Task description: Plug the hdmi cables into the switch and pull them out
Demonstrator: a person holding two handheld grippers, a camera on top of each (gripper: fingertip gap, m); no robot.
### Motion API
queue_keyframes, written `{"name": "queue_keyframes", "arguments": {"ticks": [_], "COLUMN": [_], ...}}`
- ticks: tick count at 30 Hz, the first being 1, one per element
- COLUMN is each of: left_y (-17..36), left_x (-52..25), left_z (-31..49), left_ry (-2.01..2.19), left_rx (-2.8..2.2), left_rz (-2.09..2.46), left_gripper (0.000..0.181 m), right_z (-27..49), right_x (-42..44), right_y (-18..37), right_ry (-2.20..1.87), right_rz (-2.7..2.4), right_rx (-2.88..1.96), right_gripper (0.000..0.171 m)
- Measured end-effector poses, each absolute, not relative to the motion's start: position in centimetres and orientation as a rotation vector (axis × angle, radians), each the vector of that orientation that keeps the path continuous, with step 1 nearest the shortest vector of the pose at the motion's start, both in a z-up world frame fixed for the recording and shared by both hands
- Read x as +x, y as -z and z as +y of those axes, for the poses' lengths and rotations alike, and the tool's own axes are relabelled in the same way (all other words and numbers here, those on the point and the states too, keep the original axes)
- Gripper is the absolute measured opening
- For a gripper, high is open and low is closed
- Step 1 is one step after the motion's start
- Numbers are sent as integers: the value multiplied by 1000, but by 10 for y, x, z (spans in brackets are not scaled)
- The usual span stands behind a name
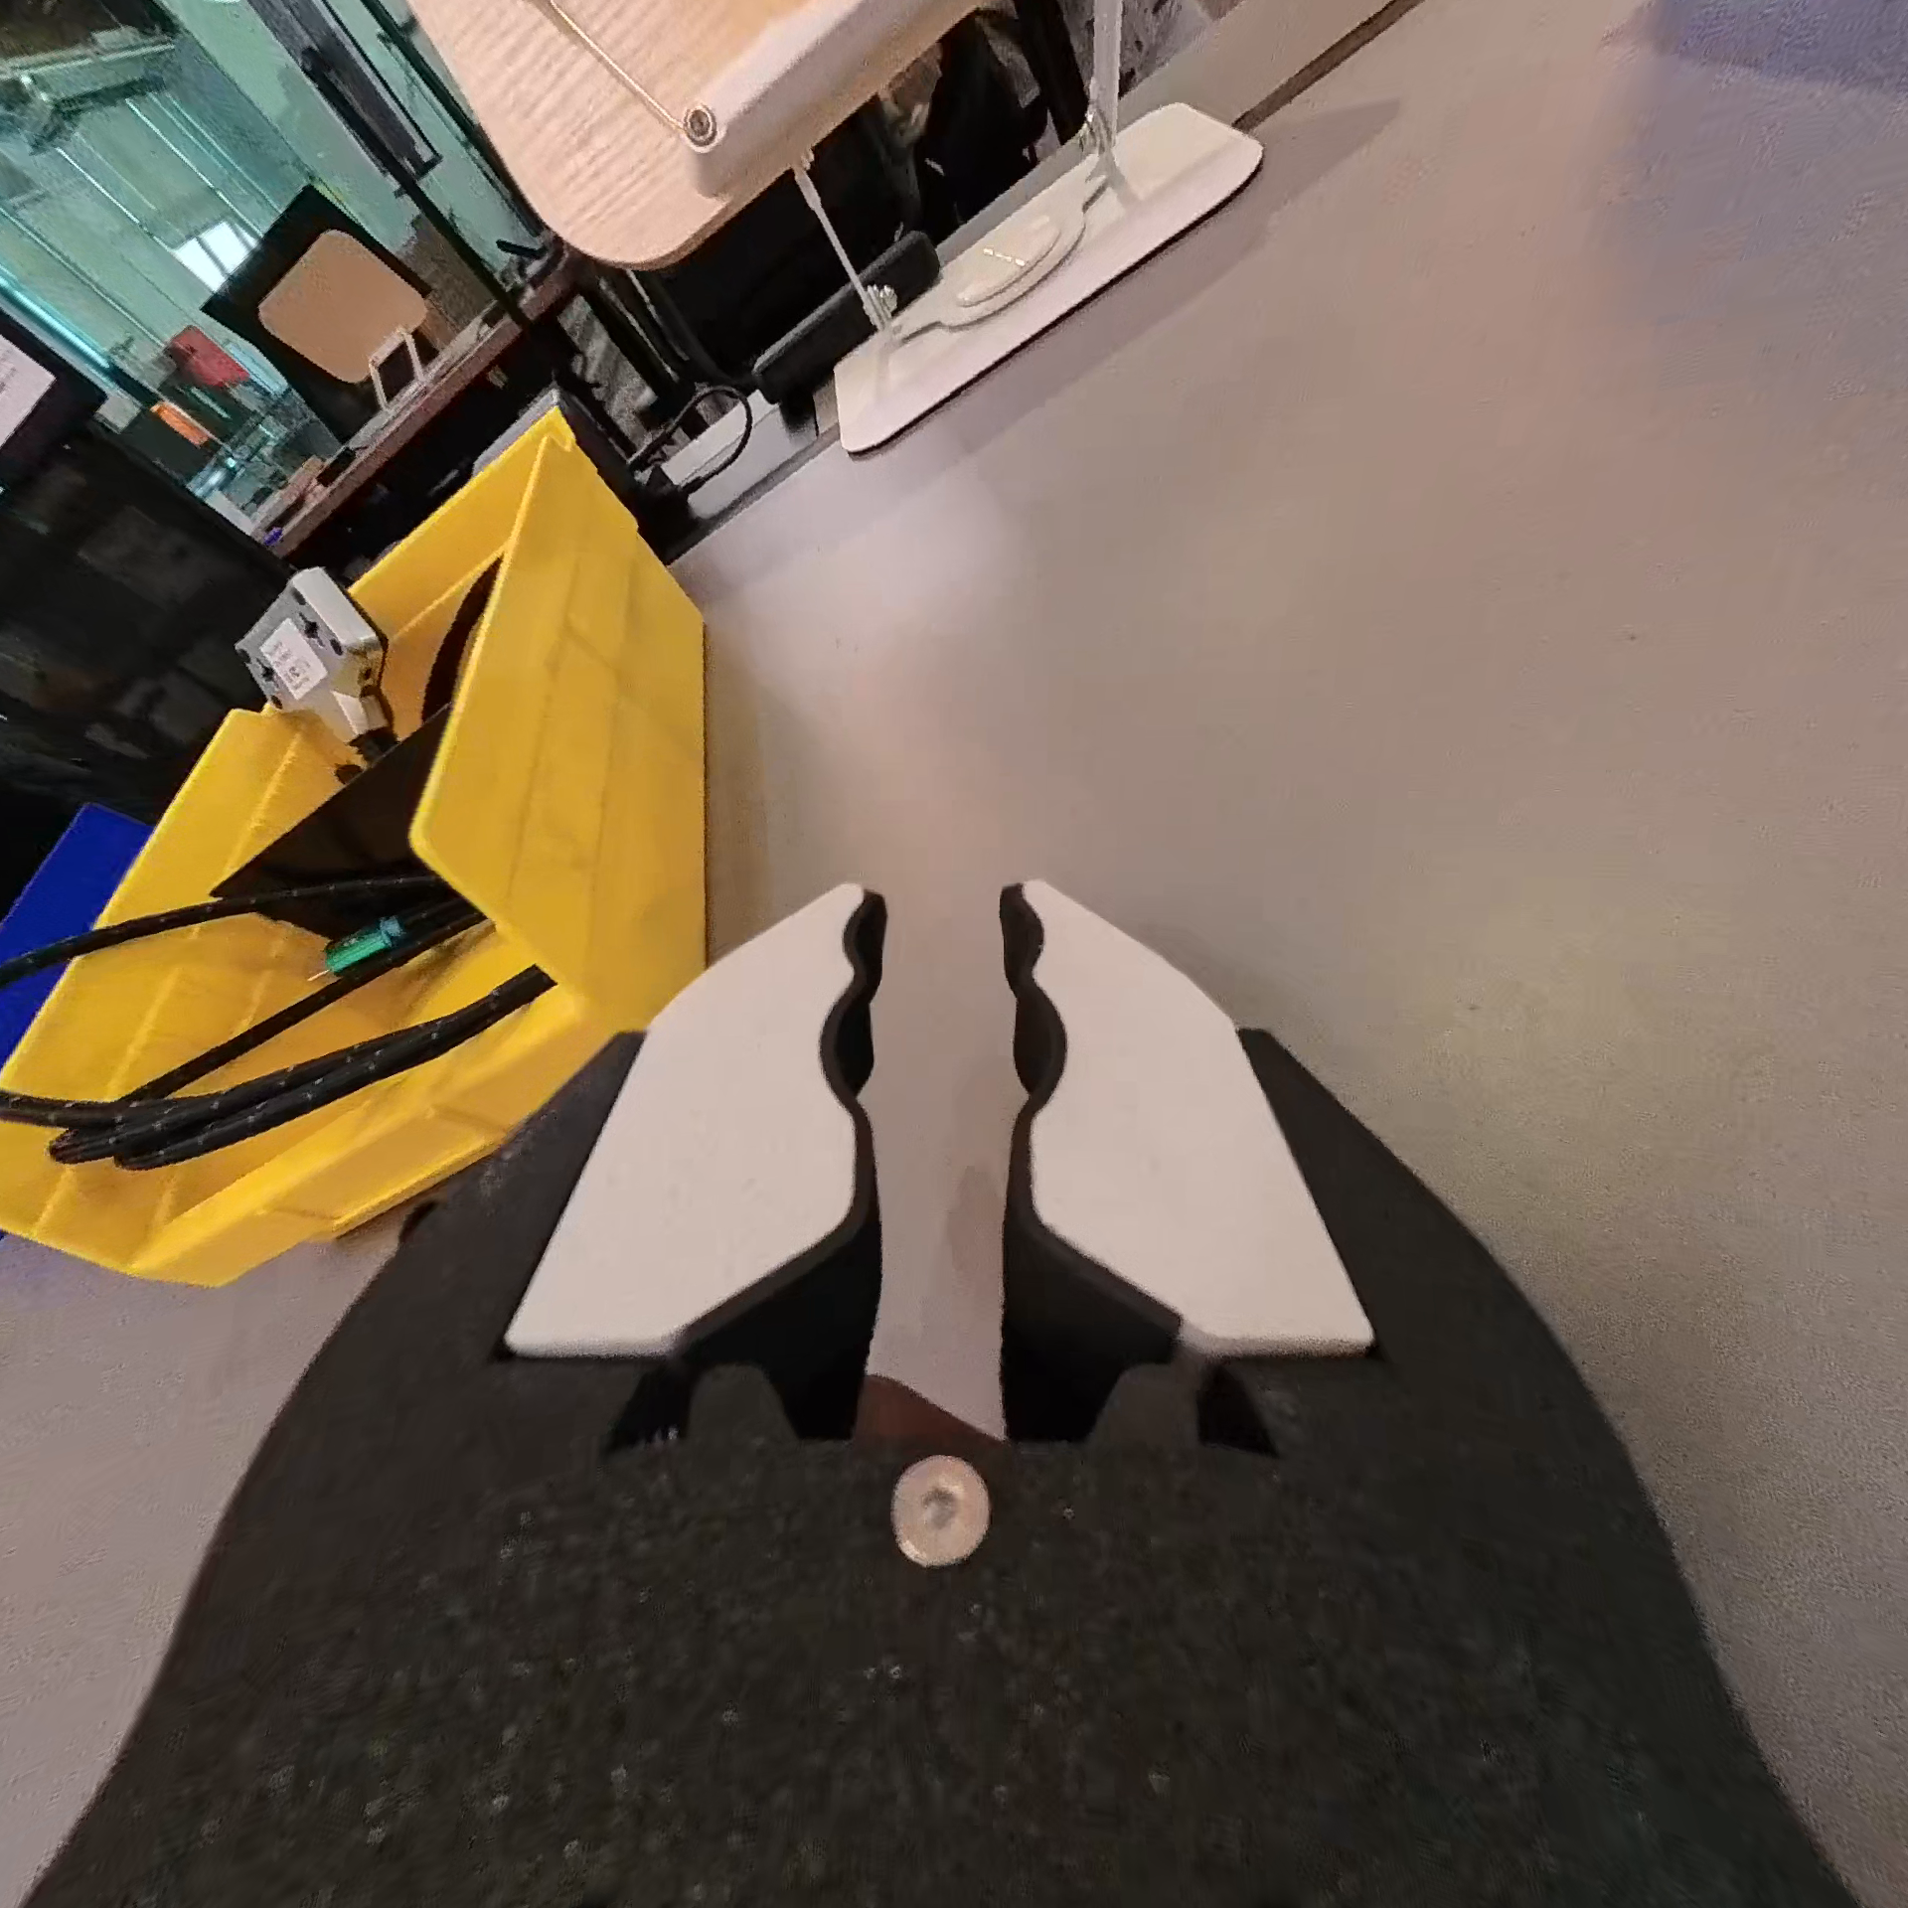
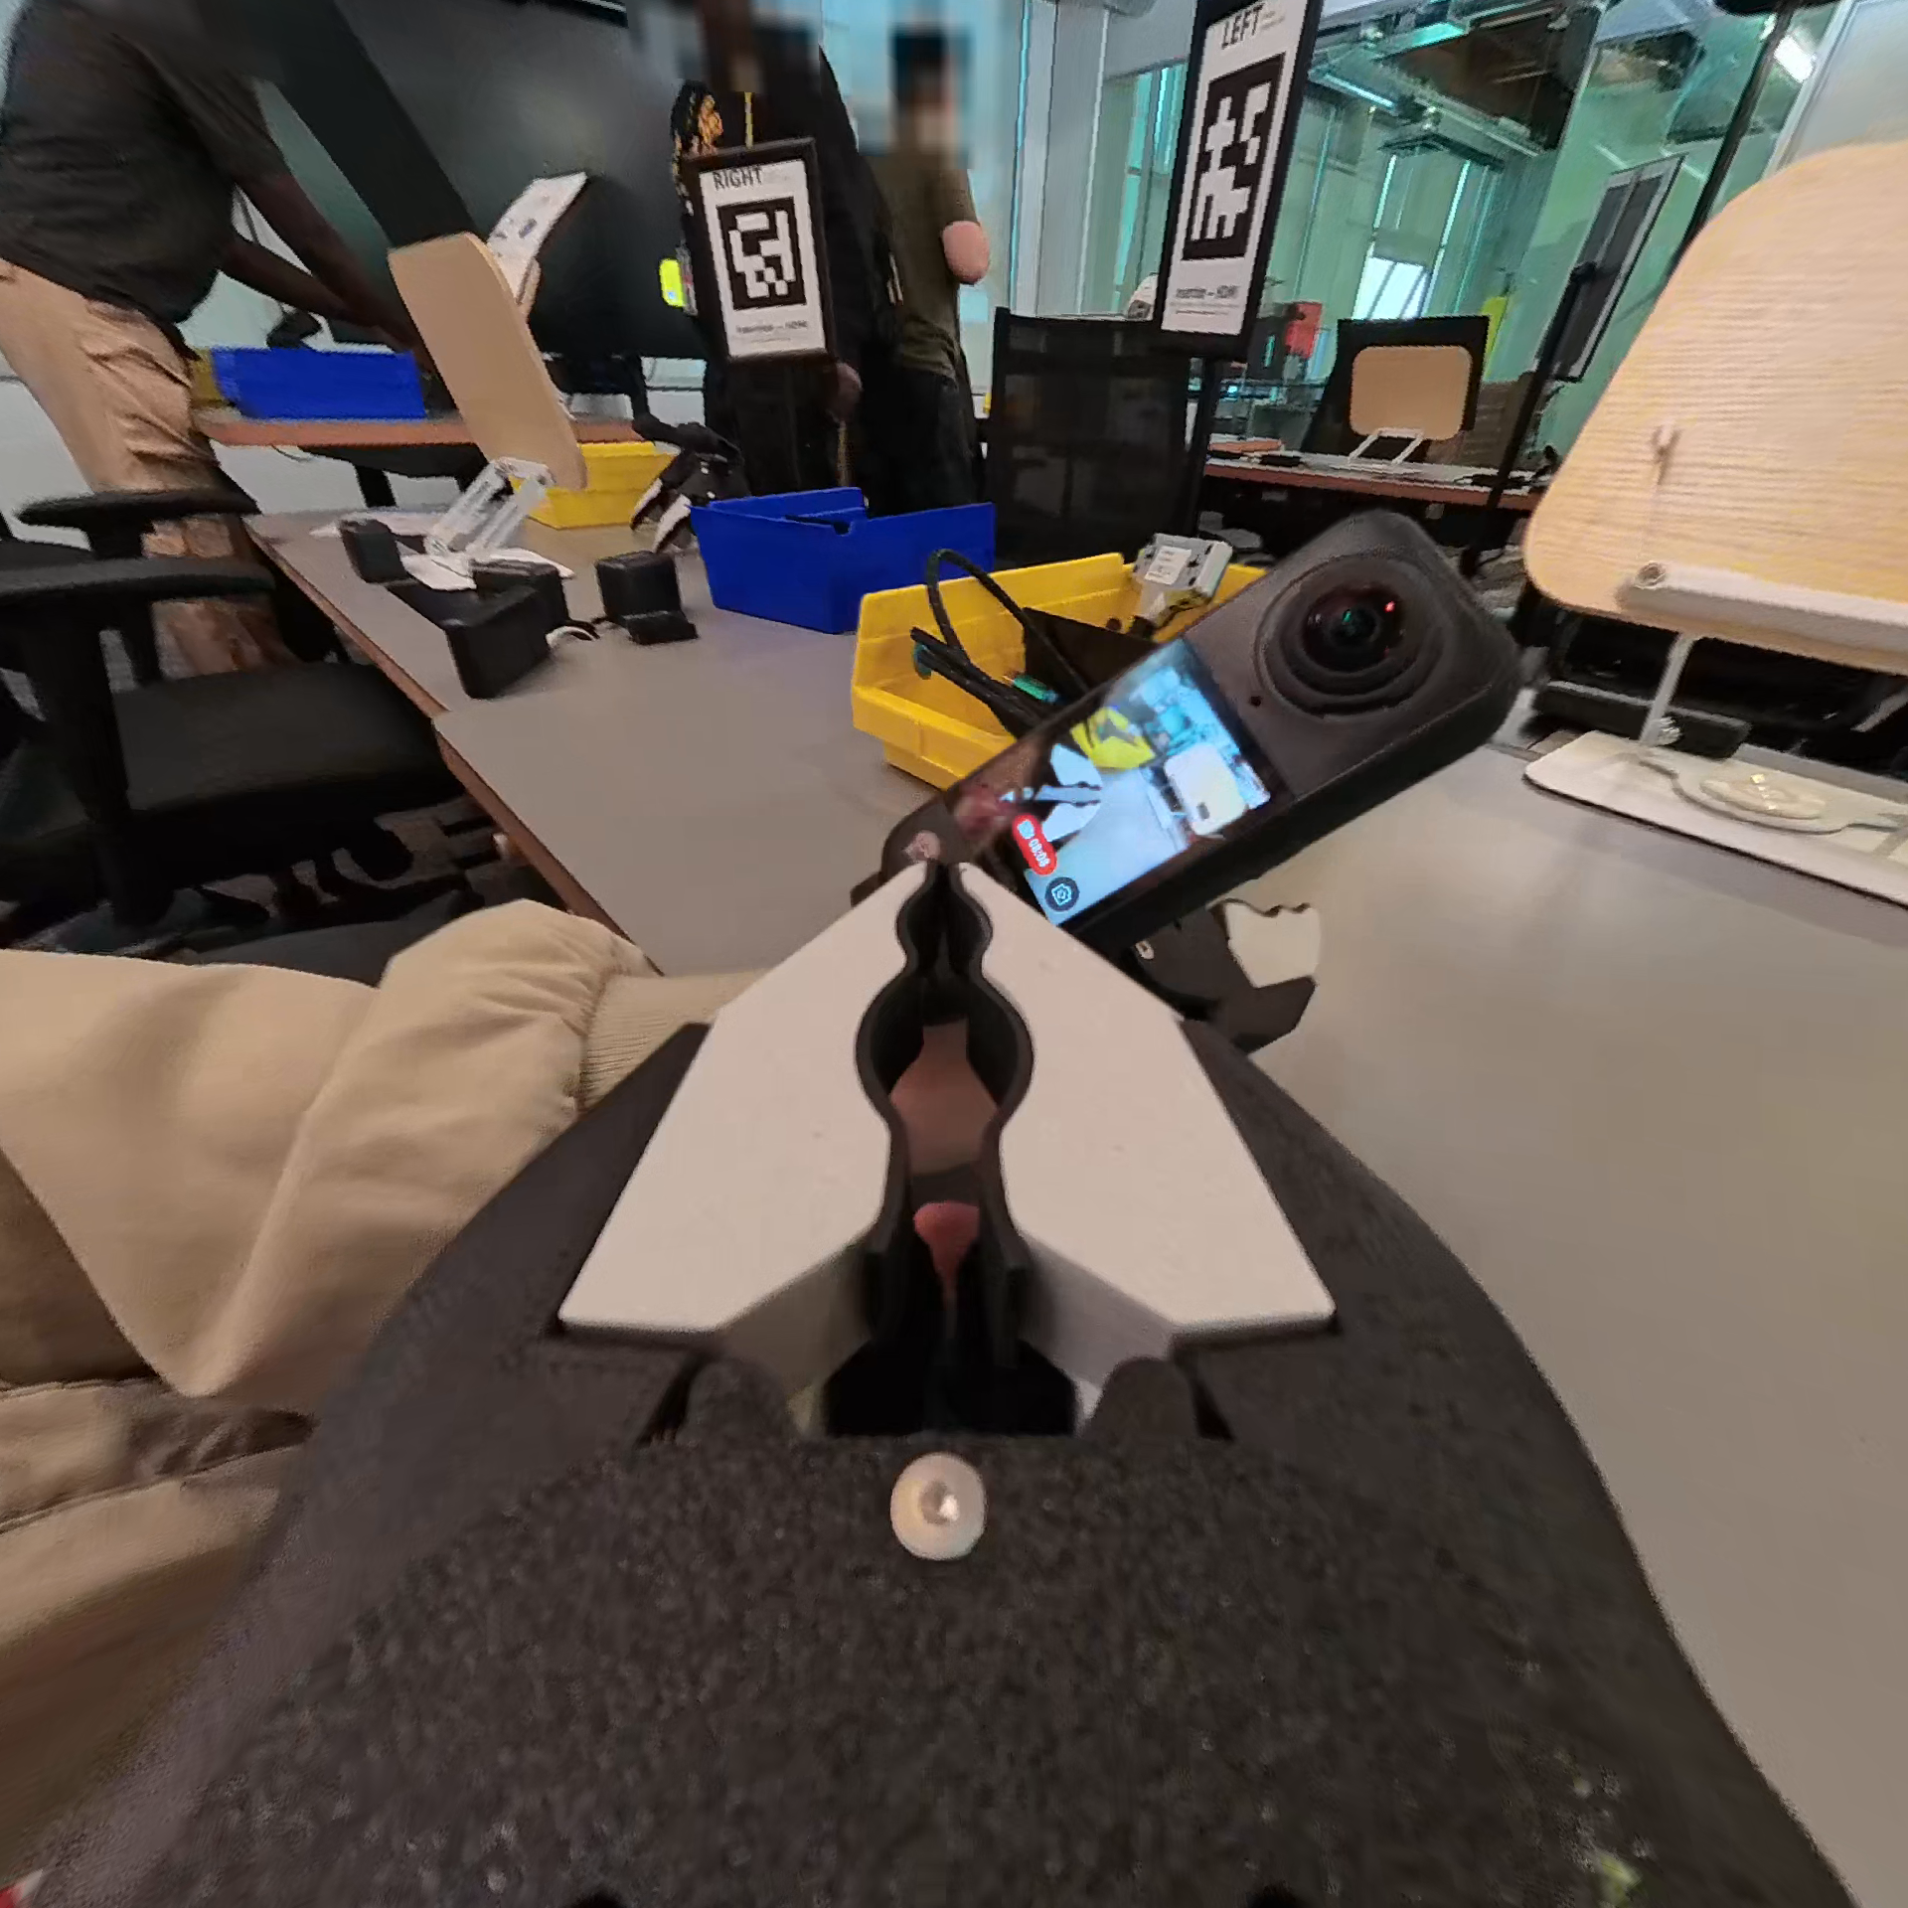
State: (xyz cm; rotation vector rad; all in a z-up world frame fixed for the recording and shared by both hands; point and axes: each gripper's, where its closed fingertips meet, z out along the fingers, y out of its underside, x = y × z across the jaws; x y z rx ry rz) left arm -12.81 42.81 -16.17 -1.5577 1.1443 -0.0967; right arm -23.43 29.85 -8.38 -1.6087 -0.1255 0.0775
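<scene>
I judge I am at the very start: nothing is plugged and neither claw holds anything. My left gripper (image 1: 942, 909) hovers over the bare grey table (image 1: 1394, 723) with a narrow gap between its jaws and nothing in it; my right gripper (image 2: 945, 883) is closed, tips meeting, on nothing. The task's things sit in the one yellow bin (image 1: 578, 743) to the left of my left claw: the braided black HDMI cables (image 1: 258, 1094) trail over its front edge, and a single small grey box with a plug in it, which I take to be the switch (image 1: 310, 661), pokes up at the far end. I cannot count the cables surely; several strands overlap. In the right wrist view I count two blue bins, the nearer one (image 2: 826, 558) just behind the yellow bin. Next I should swing left, widen a claw, and take a cable by its plug end.
</scene>
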Motion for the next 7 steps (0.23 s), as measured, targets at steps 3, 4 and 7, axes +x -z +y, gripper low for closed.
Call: {"name": "queue_keyframes", "arguments": {"ticks": [3, 4, 7], "left_y": [165, 163, 147], "left_x": [-130, -129, -126], "left_z": [432, 431, 423], "left_ry": [39, 39, 76], "left_rx": [-1578, -1569, -1510], "left_rz": [1165, 1173, 1180], "left_gripper": [24, 25, 25], "right_z": [300, 299, 284], "right_x": [-229, -229, -236], "right_y": [82, 81, 48], "right_ry": [15, 8, -88], "right_rz": [-135, -123, -158], "right_rx": [-1625, -1636, -1512], "right_gripper": [0, 0, 0]}}
